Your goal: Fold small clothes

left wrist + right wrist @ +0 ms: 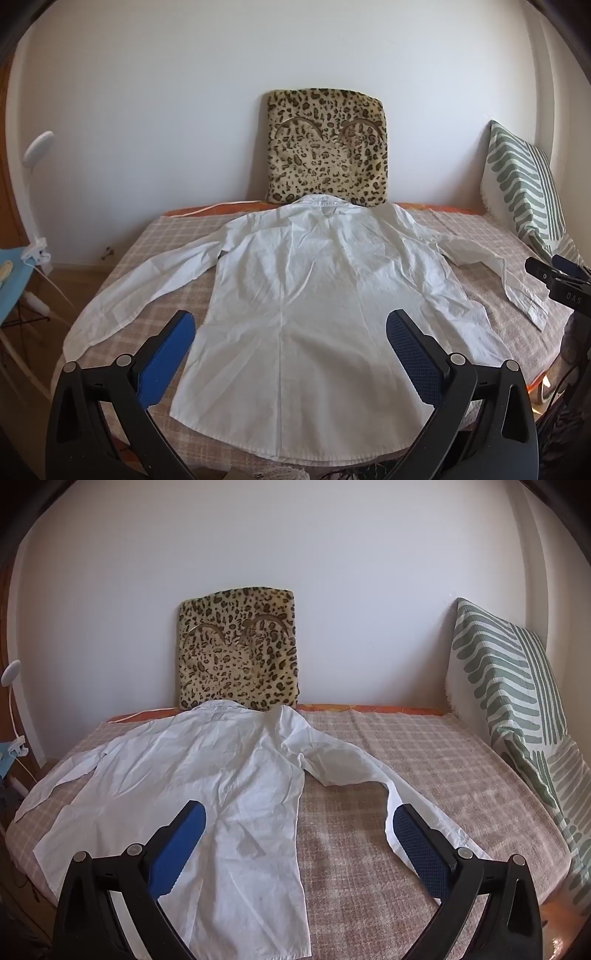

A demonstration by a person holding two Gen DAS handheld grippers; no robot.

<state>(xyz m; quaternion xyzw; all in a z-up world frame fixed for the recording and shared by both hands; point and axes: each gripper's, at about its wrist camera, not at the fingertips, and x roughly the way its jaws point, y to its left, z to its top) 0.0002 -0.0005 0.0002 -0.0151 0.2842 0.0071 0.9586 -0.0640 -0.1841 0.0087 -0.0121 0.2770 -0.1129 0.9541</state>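
Note:
A white long-sleeved shirt (295,295) lies spread flat, back up, on the checked bedspread (177,236), collar toward the wall and both sleeves out to the sides. My left gripper (291,325) is open and empty, above the shirt's lower hem. The shirt also shows in the right wrist view (192,775), with its right sleeve (354,771) bent across the bedspread (424,760). My right gripper (299,814) is open and empty, above the shirt's right edge and that sleeve's cuff. The right gripper shows at the right edge of the left wrist view (554,277).
A leopard-print cushion (327,147) leans against the white wall behind the collar. A green-striped pillow (524,184) stands at the bed's right end. A white clip lamp (37,199) and a blue surface (14,280) stand left of the bed.

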